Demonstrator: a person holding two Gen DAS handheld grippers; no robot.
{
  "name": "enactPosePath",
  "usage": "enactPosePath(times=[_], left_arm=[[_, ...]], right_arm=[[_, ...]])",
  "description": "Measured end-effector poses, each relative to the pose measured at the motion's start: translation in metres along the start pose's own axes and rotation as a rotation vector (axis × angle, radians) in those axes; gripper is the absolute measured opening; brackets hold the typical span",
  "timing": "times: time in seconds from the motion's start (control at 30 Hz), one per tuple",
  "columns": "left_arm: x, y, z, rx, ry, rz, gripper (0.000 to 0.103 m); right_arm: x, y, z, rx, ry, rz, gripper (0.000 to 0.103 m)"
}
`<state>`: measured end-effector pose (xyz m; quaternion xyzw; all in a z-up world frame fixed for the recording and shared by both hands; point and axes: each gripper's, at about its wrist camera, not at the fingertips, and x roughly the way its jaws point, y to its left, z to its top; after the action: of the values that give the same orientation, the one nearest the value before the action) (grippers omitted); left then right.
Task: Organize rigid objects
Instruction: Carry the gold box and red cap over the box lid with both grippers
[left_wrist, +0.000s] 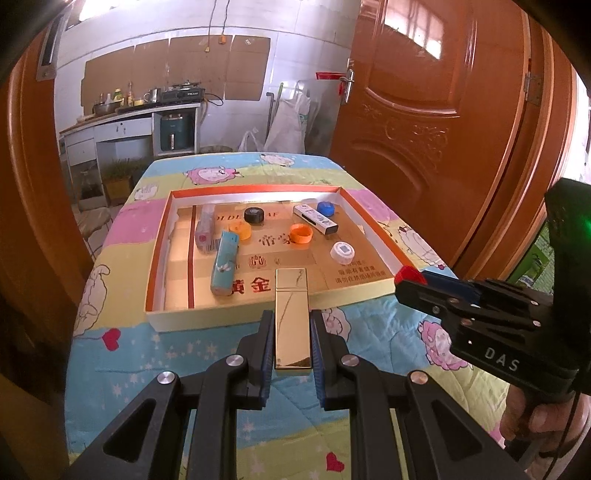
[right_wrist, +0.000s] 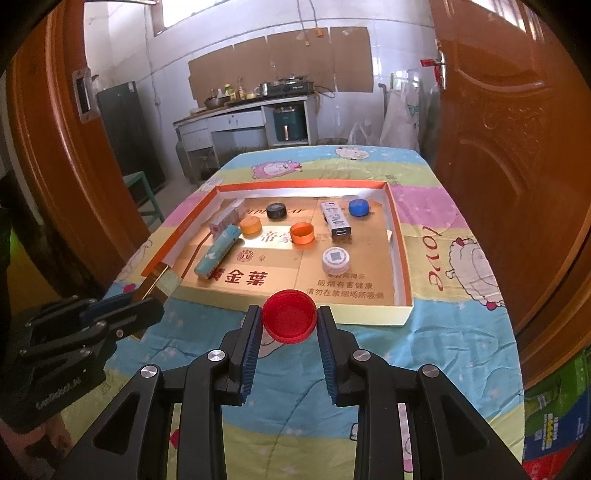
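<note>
Quilt (left_wrist: 207, 354): cartoon print, under everything.
Box lid (left_wrist: 369, 291): shallow, mid-quilt, holding caps, lighters, small boxes.
Left gripper (left_wrist: 292, 317): pinching gold lighter (left_wrist: 291, 314), poking over lid's near edge.
Right gripper (right_wrist: 289, 317): pinching red cap (right_wrist: 289, 317), open side up, just outside lid's near edge.

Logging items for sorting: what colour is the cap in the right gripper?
Red; the cap shows best in the right wrist view, between the right gripper fingers.
</note>
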<state>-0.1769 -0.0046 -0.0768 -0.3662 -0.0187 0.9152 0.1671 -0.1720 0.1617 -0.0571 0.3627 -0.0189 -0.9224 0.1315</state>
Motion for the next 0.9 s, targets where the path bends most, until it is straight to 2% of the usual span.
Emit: enactPosePath(times=[0.43,0.9], left_arm=[[0.018,-0.004,0.021,0.011,0.005,-0.010,0.018],[0.043,0.003,0.044,0.012,0.018,-0.003,0.018]], right_arm=[[0.000,-0.024,0.008,0.036,-0.010,-0.016,0.031],[0.018,-0.041,0.022,0.054,0.005,-0.021,0.031]])
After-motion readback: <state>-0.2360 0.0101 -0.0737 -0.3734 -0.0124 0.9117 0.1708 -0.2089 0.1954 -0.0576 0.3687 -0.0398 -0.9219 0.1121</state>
